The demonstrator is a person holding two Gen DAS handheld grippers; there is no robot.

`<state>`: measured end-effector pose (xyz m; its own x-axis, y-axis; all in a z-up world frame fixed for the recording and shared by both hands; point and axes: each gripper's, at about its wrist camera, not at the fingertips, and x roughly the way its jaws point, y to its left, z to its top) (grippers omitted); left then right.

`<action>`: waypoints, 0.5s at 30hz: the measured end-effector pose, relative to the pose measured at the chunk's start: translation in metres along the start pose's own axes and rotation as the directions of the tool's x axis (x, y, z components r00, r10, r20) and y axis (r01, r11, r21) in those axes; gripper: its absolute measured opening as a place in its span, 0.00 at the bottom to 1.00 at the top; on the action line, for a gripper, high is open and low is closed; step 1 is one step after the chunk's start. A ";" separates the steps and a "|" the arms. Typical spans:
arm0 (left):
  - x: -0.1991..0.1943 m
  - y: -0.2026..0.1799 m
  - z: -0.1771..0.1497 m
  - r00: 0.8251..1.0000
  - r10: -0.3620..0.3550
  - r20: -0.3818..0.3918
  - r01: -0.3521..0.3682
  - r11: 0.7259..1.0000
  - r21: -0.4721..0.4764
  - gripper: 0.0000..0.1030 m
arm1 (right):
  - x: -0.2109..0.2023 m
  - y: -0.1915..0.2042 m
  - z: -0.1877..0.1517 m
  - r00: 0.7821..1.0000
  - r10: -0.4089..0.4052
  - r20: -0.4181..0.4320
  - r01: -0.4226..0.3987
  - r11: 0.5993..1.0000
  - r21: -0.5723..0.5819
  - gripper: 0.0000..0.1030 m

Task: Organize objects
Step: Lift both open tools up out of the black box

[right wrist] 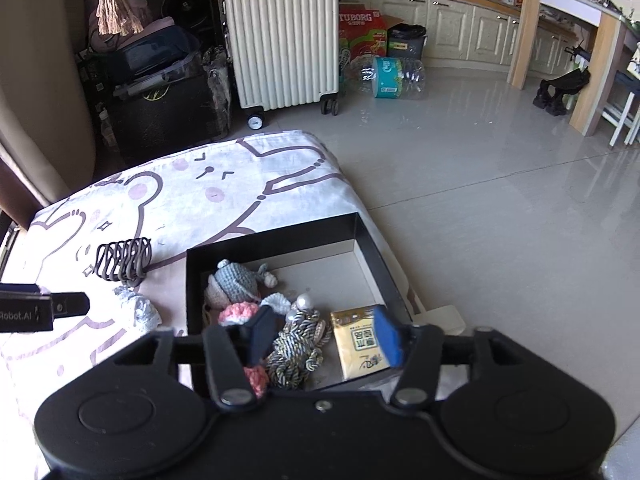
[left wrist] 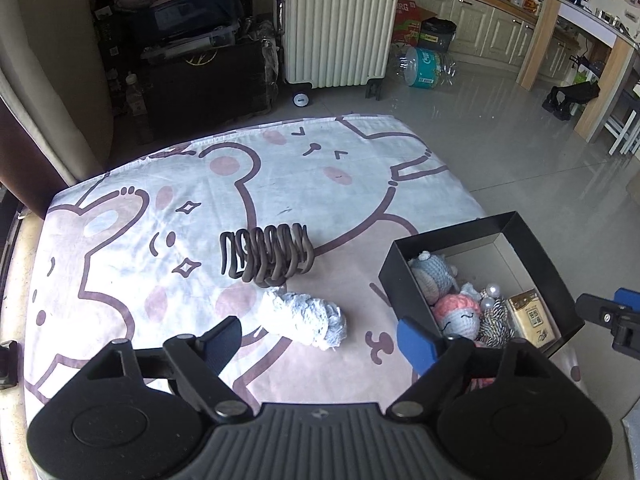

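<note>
The black box [right wrist: 276,242] sits at the right edge of the bear-print cloth [left wrist: 280,168], holding crochet dolls [right wrist: 234,282], a braided cord [right wrist: 298,346] and a yellow packet [right wrist: 358,342]. To its left lie the brown hair claw [left wrist: 266,254] and pale blue scrunchie [left wrist: 302,318]. Left gripper [left wrist: 320,338] is spread open before the scrunchie, holding nothing; right gripper [right wrist: 324,338] is open and empty above the box.

Box [right wrist: 276,240] far half bare; toys [right wrist: 236,280] crowd its near half.
</note>
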<state>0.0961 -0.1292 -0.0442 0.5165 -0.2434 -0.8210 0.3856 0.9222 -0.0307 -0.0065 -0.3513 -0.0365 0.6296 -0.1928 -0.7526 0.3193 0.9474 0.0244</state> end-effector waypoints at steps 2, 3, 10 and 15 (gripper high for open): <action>0.001 0.002 -0.002 1.000 0.010 -0.002 -0.010 1.000 0.001 0.91 | 0.000 0.000 -0.002 1.000 -0.014 0.005 0.014 1.000 0.002 0.67; 0.002 0.002 -0.002 1.000 0.016 -0.003 -0.016 1.000 0.001 0.94 | 0.000 0.000 -0.002 1.000 -0.020 0.005 0.020 1.000 0.003 0.70; 0.003 0.003 -0.005 1.000 0.022 -0.001 -0.022 1.000 0.012 1.00 | -0.001 0.004 -0.007 0.998 -0.049 0.028 0.049 0.999 -0.019 0.94; 0.003 0.003 -0.005 1.000 0.022 0.007 -0.022 1.000 0.012 1.00 | 0.001 0.005 -0.007 0.998 -0.059 0.027 0.060 0.998 -0.021 1.00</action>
<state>0.0950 -0.1260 -0.0495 0.5301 -0.2247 -0.8176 0.3827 0.9238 -0.0057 -0.0098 -0.3452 -0.0420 0.6287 -0.2553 -0.7346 0.3411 0.9394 -0.0346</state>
